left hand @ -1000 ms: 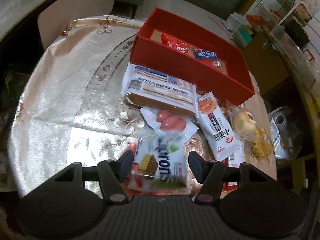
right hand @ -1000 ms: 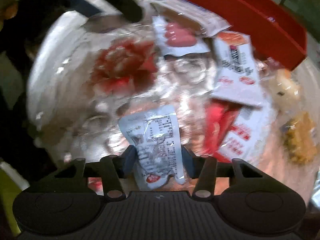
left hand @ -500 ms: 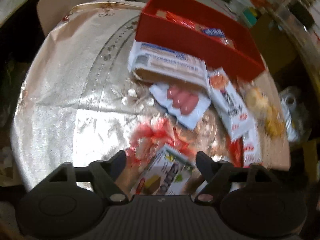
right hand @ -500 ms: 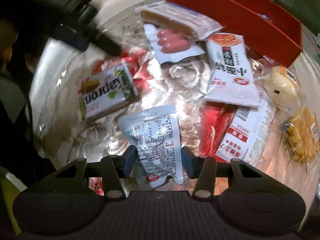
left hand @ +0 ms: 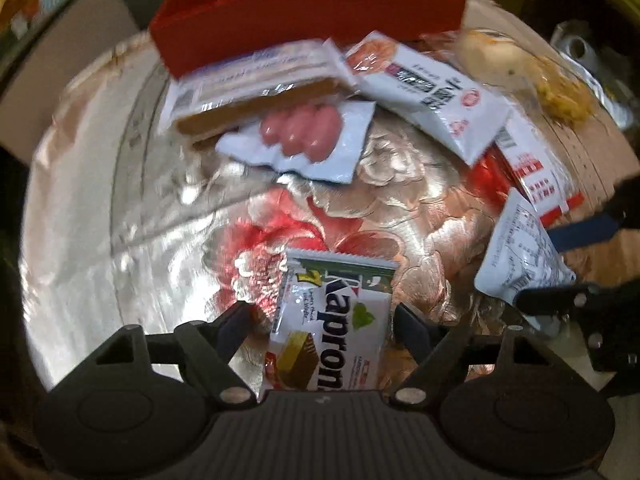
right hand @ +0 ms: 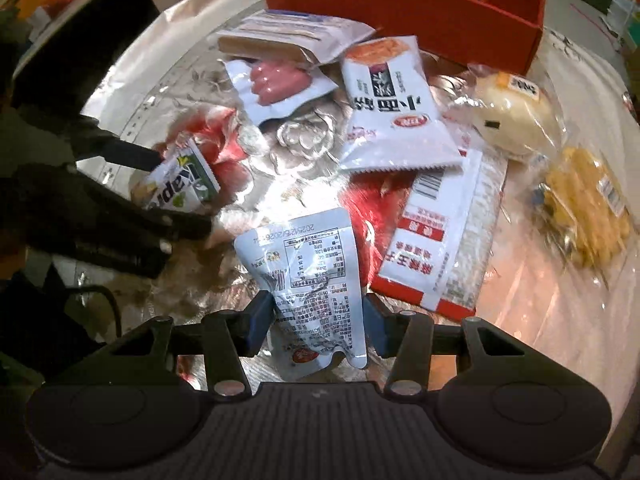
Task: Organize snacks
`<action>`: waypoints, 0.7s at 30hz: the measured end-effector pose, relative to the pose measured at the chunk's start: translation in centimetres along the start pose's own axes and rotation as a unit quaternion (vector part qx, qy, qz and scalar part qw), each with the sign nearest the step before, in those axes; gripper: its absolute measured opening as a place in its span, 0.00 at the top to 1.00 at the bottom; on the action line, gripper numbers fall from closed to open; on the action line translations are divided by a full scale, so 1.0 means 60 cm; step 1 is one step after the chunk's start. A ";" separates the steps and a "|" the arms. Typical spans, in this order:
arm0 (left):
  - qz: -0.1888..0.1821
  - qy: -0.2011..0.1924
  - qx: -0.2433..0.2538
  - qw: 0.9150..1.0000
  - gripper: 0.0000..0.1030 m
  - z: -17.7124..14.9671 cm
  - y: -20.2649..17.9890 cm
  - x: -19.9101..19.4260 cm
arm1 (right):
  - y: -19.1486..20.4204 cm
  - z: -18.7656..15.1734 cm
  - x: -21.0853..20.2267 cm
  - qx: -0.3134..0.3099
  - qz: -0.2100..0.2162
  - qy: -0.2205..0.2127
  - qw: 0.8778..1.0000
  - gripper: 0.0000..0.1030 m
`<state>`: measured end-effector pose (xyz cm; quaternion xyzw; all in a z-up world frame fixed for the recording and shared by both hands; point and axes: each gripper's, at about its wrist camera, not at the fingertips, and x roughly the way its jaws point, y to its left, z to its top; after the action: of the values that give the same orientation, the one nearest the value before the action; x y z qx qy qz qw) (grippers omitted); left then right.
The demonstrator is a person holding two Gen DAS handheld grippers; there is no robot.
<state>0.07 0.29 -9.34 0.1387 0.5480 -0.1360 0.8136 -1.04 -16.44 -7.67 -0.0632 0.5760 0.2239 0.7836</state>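
Note:
My left gripper is open around a white and green wafer pack that lies on the shiny tablecloth; its fingers stand a little off the pack's sides. My right gripper holds a white pouch with printed text, pinched at its lower part. The pouch also shows at the right of the left wrist view. A red box stands at the back with packets inside. The left gripper and wafer pack show at the left of the right wrist view.
Before the box lie a long biscuit pack, a sausage pouch, a white noodle-snack packet, a red and white packet, a bun in clear wrap and a yellow snack bag. The table edge runs at right.
The left gripper has come down low over the table with the wafer pack between its open fingers. The right gripper kept the white pouch and shifted slightly toward the pile.

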 end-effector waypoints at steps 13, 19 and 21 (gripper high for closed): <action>-0.012 -0.045 -0.056 0.997 0.49 0.004 0.020 -0.044 | 0.006 0.018 -0.011 -0.003 0.003 -0.022 1.000 0.44; -0.022 -0.075 -0.089 0.993 0.49 0.028 0.034 -0.066 | -0.002 0.036 -0.028 0.014 0.004 -0.050 0.999 0.44; -0.023 -0.070 -0.093 0.993 0.49 0.032 0.037 -0.063 | -0.003 0.040 -0.027 0.015 0.002 -0.052 0.999 0.44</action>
<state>1.16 1.87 -4.95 0.0397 0.5028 -0.1122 0.8562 0.74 -16.20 -5.39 -0.0383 0.5378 0.2199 0.8130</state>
